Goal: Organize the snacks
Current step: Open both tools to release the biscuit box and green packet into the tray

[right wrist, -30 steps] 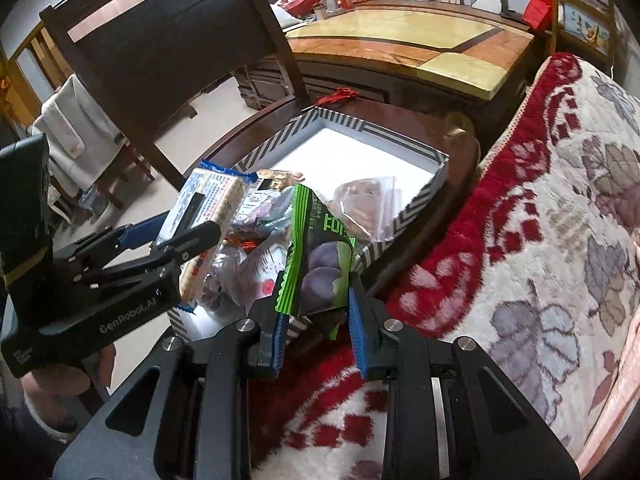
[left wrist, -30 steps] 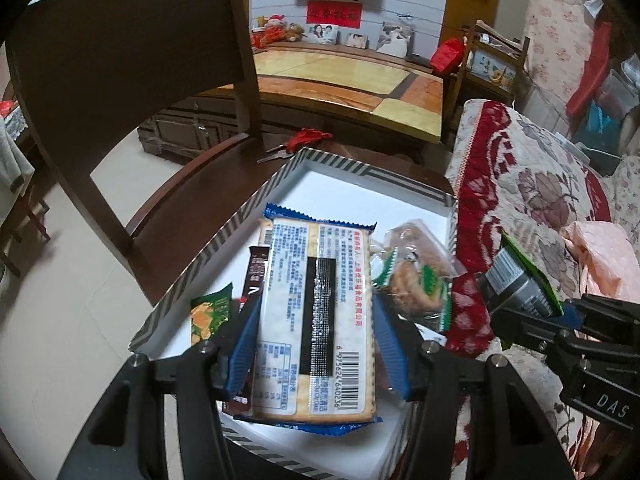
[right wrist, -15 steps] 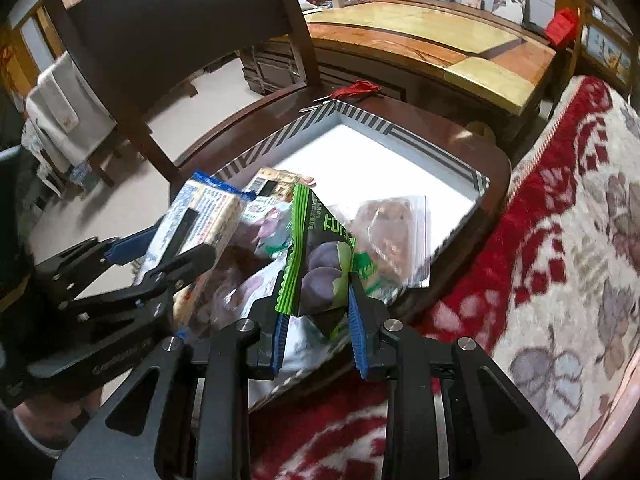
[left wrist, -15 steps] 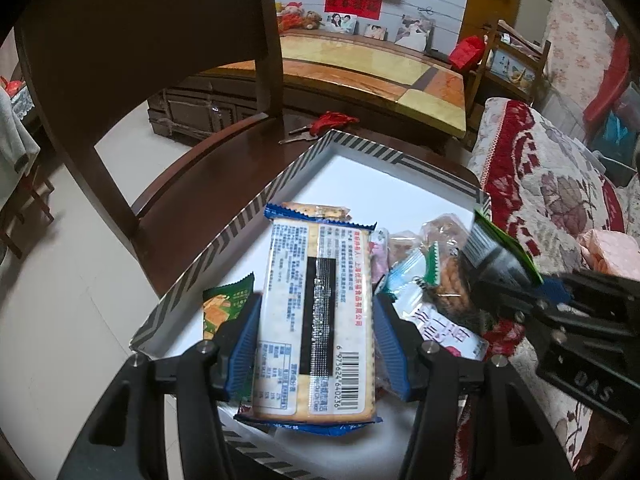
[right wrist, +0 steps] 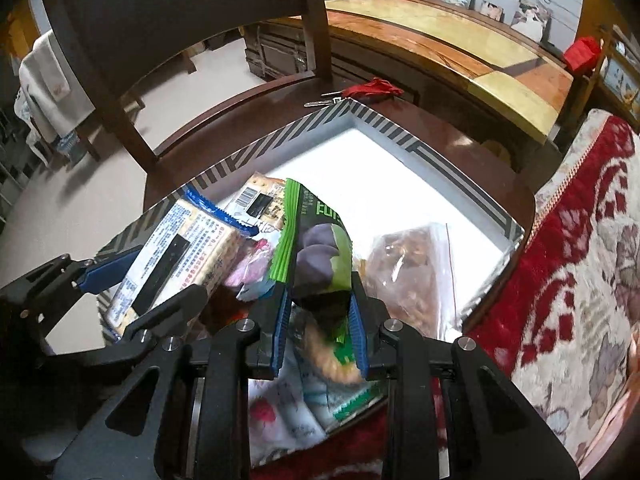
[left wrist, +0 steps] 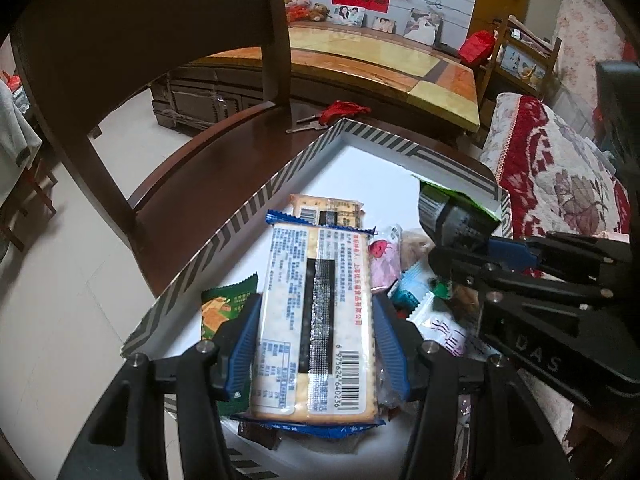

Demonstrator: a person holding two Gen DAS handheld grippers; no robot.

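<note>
The cracker pack [left wrist: 316, 316] is hanging over the striped box [left wrist: 240, 220], clamped by the left gripper [left wrist: 316, 344]; the right gripper [right wrist: 318, 328] is pinching a green pouch [right wrist: 316, 256] alongside (over the loose snacks). Crowding tools risk colliding, knocking either packet loose.

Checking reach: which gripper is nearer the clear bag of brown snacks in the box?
Right. The right gripper, holding a green packet, is just beside the clear bag. The left gripper, holding crackers, sits further over.
</note>
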